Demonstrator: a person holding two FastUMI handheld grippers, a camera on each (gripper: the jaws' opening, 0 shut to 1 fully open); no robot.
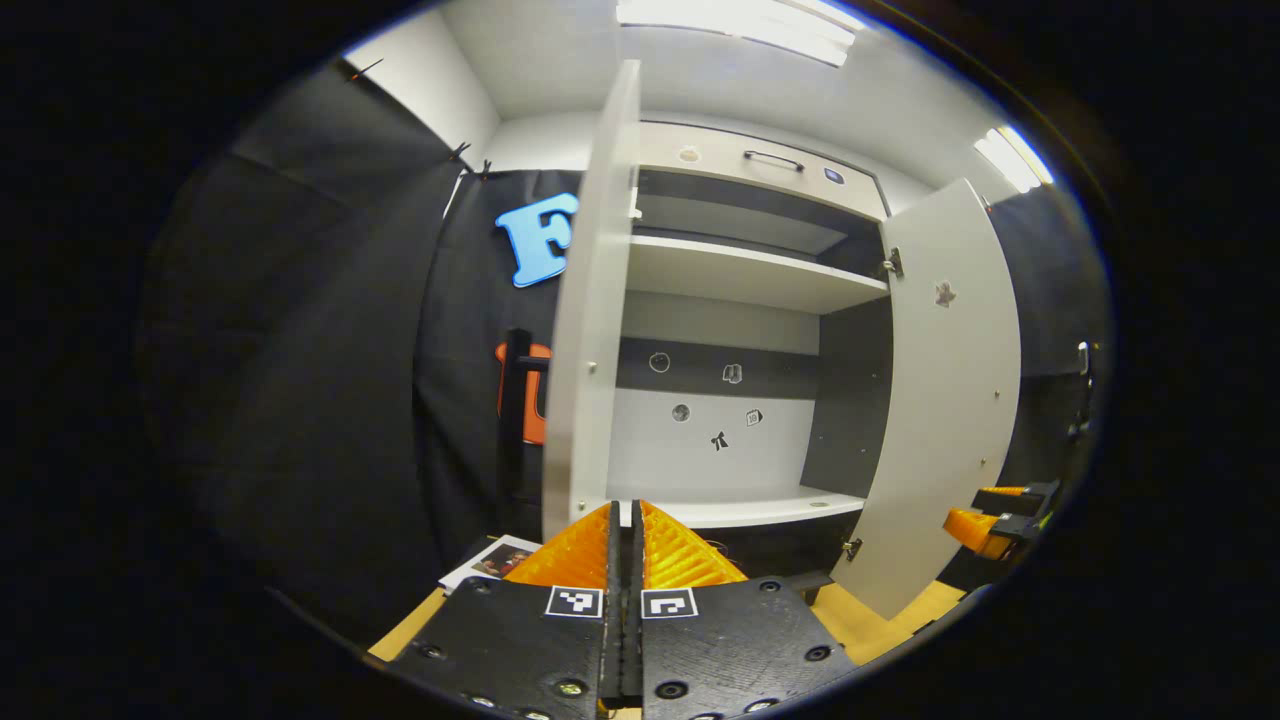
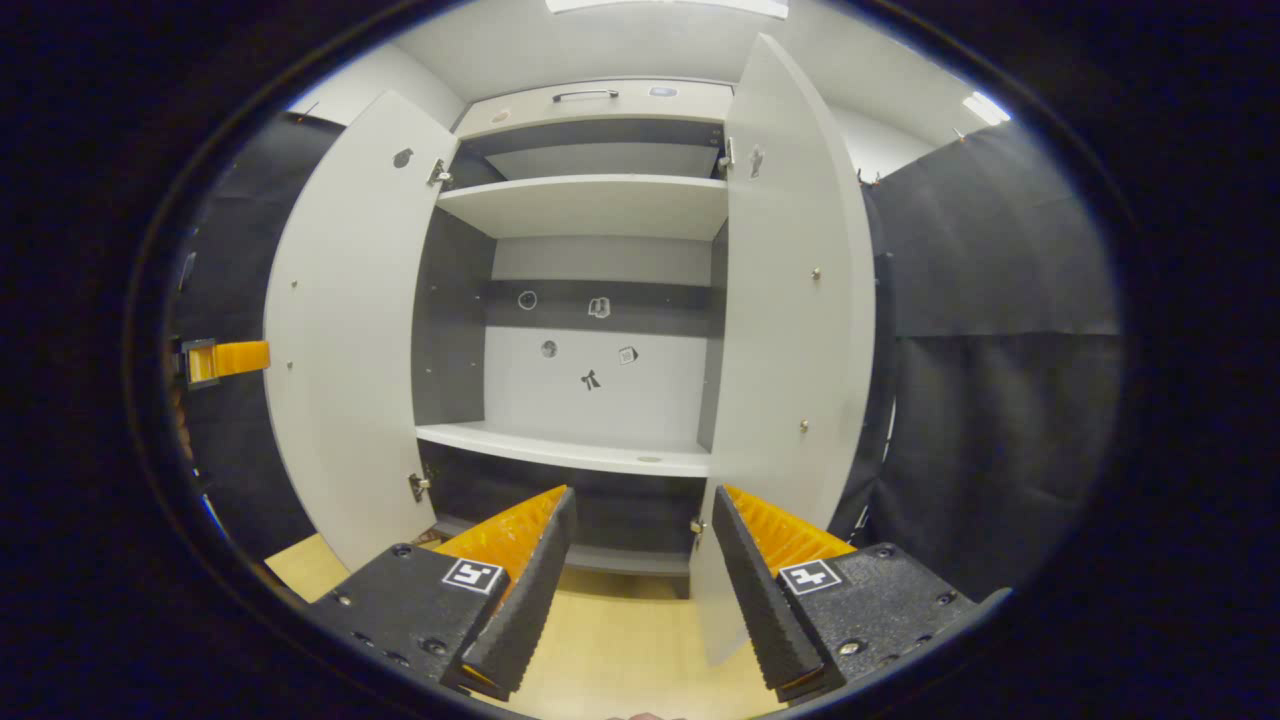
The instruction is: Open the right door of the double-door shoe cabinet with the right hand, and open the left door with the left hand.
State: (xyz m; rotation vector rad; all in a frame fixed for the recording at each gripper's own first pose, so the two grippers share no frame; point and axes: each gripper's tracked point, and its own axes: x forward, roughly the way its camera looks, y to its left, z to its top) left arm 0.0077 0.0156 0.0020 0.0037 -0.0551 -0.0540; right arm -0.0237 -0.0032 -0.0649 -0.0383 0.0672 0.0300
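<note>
The white shoe cabinet (image 2: 590, 205) stands in front with both doors swung open and its shelves bare. In the left gripper view the left door (image 1: 590, 330) appears edge-on just beyond my left gripper (image 1: 625, 510), whose fingers are shut with nothing visible between them. The right door (image 1: 945, 400) hangs open farther right, with the right gripper (image 1: 990, 520) by its lower edge. In the right gripper view my right gripper (image 2: 642, 497) is open. The lower edge of the right door (image 2: 790, 300) sits between its fingers, nearer the right one. The left gripper (image 2: 225, 360) shows beside the left door (image 2: 350, 330).
A drawer with a dark handle (image 1: 772, 158) tops the cabinet. Small stickers (image 2: 590, 378) dot the back panel. A photo card (image 1: 495, 560) lies on the wooden floor (image 2: 620, 640) to the left. A black post (image 1: 515, 400) stands against the cloth wall behind the left door.
</note>
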